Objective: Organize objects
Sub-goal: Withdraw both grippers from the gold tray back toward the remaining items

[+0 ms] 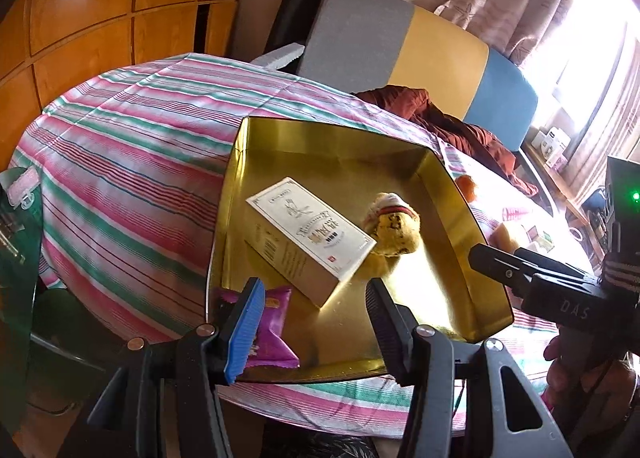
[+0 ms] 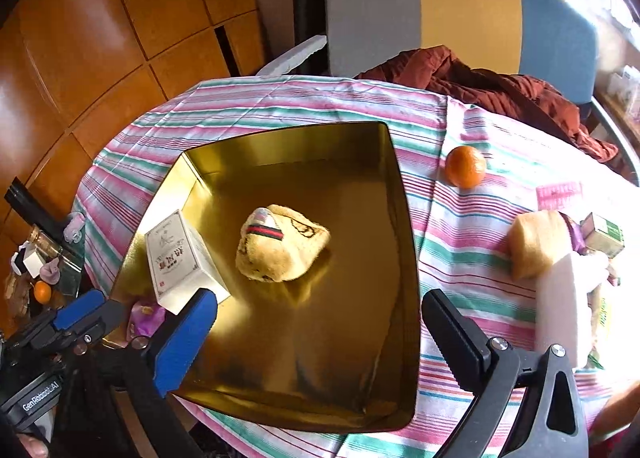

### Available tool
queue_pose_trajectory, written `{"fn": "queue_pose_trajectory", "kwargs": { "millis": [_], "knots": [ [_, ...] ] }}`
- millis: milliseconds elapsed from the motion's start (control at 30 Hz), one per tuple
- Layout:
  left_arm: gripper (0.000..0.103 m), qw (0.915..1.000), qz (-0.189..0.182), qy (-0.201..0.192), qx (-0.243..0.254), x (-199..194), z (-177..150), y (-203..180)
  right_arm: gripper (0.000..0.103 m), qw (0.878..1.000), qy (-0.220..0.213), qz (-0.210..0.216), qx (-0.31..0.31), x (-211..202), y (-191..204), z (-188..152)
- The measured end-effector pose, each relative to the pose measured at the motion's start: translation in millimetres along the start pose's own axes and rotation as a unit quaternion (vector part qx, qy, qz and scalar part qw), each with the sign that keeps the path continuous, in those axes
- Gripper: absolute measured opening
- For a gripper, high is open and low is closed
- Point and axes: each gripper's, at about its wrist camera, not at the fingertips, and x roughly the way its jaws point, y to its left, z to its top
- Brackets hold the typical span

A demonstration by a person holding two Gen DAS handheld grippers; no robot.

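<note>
1. Gold tin (image 2: 352, 358) sits on the striped tabletop (image 2: 460, 258), holding a white box (image 2: 176, 258), plush pouch (image 2: 280, 244) and purple packet (image 1: 272, 334).
2. My right tongs (image 2: 316, 342) gape wide, empty, above it.
3. My left tongs (image 1: 316, 322) stand released over the tin's near edge, beside the packet.

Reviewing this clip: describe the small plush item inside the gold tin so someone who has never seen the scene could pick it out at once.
On the striped tablecloth sits an open gold tin. Near its middle, just right of the white carton, lies the plush toy, a soft, lumpy, tan shape. It alone in the tin is fuzzy and bears a green-and-red striped band; the carton is hard-edged and the purple packet glossy.
</note>
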Motion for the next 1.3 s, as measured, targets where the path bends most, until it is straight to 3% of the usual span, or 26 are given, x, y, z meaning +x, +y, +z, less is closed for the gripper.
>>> {"fn": "queue_pose_trajectory", "kwargs": {
  "millis": [733,1300],
  "knots": [
    [0.053,0.9985,-0.017,0.016,0.049,2.7,-6.2,-37.0,0.103,0.999,-0.022,-0.036,0.035,-27.3,-42.8,-23.7],
    [0.053,0.9908,-0.056,0.036,0.118,12.3,-12.3,-95.0,0.103,0.986,-0.037,-0.113,0.114,-82.4,-132.0,-56.9]
  ]
}}
